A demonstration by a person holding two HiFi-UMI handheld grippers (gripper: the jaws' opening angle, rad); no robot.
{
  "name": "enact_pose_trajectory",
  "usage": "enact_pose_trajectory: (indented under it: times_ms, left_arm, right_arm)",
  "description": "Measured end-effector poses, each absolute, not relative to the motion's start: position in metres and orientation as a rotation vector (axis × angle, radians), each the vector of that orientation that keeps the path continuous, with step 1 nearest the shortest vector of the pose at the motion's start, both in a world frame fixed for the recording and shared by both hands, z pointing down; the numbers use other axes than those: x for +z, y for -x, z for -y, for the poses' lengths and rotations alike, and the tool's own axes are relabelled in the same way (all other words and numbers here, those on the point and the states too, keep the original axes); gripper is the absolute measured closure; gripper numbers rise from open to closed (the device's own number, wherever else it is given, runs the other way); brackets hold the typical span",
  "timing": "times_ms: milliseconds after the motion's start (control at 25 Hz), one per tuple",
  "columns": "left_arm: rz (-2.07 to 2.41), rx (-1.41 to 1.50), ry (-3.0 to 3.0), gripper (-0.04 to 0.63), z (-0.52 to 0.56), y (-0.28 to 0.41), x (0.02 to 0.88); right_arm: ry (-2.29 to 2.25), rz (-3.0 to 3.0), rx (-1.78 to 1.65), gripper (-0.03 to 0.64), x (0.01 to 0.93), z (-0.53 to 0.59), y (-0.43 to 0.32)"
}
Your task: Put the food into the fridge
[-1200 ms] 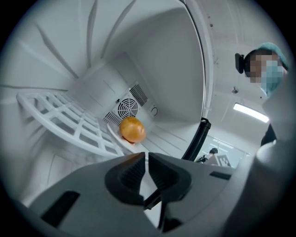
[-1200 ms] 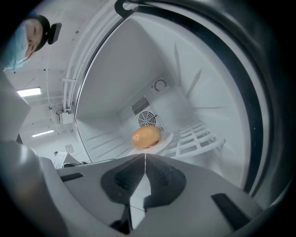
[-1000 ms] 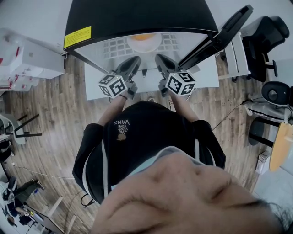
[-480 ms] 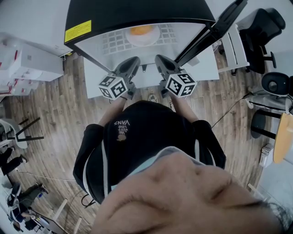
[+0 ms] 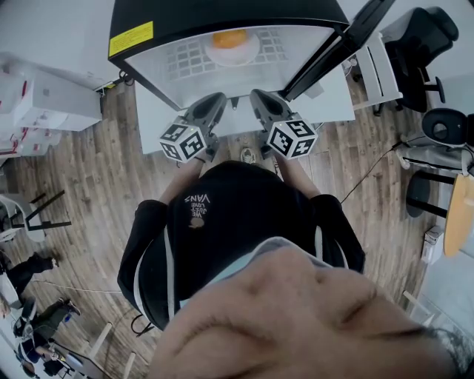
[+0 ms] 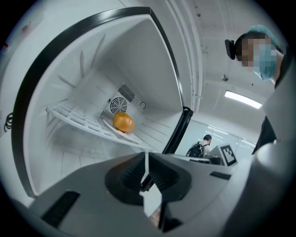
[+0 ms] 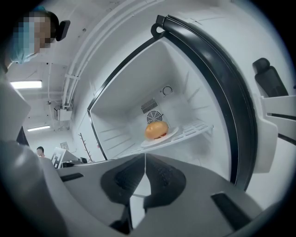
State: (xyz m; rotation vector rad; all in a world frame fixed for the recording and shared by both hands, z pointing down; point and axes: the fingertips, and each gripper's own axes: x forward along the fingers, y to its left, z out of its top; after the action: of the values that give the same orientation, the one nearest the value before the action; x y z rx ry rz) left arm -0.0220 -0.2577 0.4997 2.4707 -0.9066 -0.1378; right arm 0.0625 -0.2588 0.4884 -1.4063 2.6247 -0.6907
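1. Fridge (image 5: 222, 15): black casing with a white interior, directly in front of the person. The door (image 5: 355, 41) stands open on the right side.

2. Shelf (image 6: 74, 115): a white wire rack that spans the upper part of the interior. A round fan grille (image 6: 119, 104) sits in the far wall just above it.

3. Plate (image 7: 170, 136): white, resting flat on the shelf toward the far wall.

4. Burger (image 7: 156, 129): the task's food item, orange-brown and round. It rests on the plate inside the fridge, just in front of the fan grille. It is well apart from both grippers. The head view shows it at the far middle of the shelf.

5. Left gripper (image 6: 145, 161): the jaws are pressed together, pad against pad, with nothing between them. It points level toward the open fridge from outside the front edge.

6. Right gripper (image 7: 145, 163): the jaws are likewise pressed together and hold nothing. It sits just beside the left gripper and aims at the same opening.

7. Marker cubes: one cube (image 5: 183, 141) sits on the near end of the left gripper, and one cube (image 5: 292, 138) sits on the near end of the right gripper.

8. Surroundings: a wood floor (image 5: 89, 185) lies under the person. An office chair (image 5: 429, 37) stands to the far right, beyond the open door.
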Motion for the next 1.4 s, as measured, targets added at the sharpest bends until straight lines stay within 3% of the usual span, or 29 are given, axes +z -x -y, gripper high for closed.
enact_pose_trajectory:
  times_ms: [1400]
  left_arm:
    - [0.792, -0.101, -2.495, 0.566, 0.197, 0.049, 0.507]
  right_arm:
    - [1.549, -2.553, -0.663, 0.6, 0.493, 0.191, -0.039]
